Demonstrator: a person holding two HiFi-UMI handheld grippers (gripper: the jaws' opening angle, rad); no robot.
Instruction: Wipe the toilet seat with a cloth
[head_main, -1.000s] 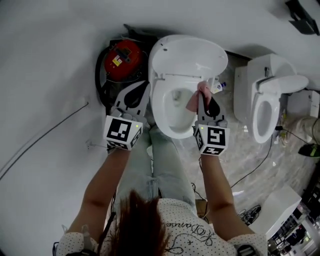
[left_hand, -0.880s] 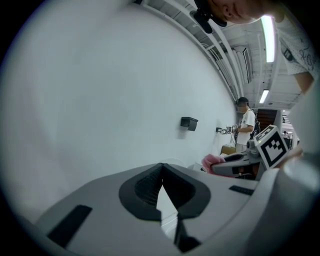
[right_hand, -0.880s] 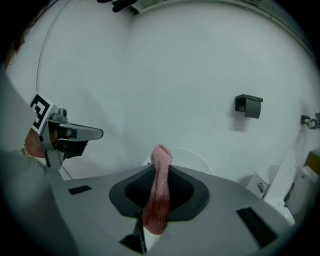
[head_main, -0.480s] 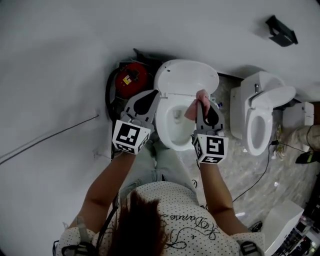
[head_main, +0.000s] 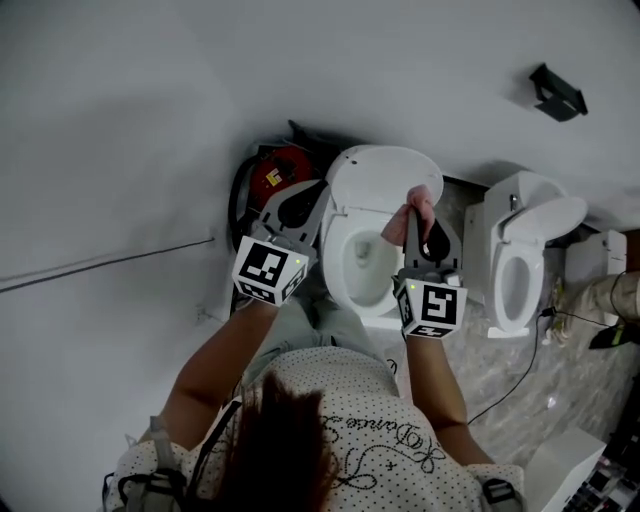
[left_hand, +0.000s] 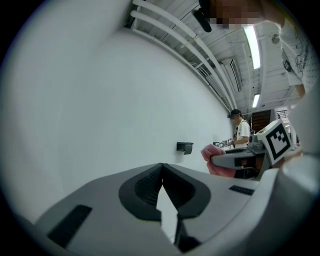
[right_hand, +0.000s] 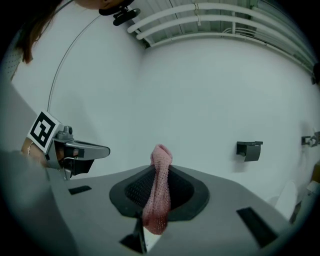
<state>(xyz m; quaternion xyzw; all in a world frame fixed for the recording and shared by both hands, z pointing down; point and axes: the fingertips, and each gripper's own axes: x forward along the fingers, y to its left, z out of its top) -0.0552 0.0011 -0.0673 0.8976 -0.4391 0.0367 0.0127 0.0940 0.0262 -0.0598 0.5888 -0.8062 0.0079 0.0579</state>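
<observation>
A white toilet stands against the wall with its lid (head_main: 385, 178) raised and its seat (head_main: 340, 250) down around the bowl. My right gripper (head_main: 416, 205) is over the seat's right side, shut on a pink cloth (head_main: 398, 222). In the right gripper view the cloth (right_hand: 158, 192) sticks up between the jaws of the right gripper (right_hand: 160, 167), which faces the white wall. My left gripper (head_main: 308, 192) is at the toilet's left side, shut with nothing in it. In the left gripper view its jaws meet at the tip of the left gripper (left_hand: 161, 167).
A red round device (head_main: 276, 170) in a black frame sits on the floor left of the toilet. A second white toilet (head_main: 520, 262) stands to the right. A black holder (head_main: 558, 90) hangs on the wall. A person (left_hand: 241, 131) stands far off. Cables lie on the floor (head_main: 520, 370).
The head view has drawn back and shifted. Both grippers sit a little higher against the toilet. The pink cloth stays in the right gripper and the left stays shut.
</observation>
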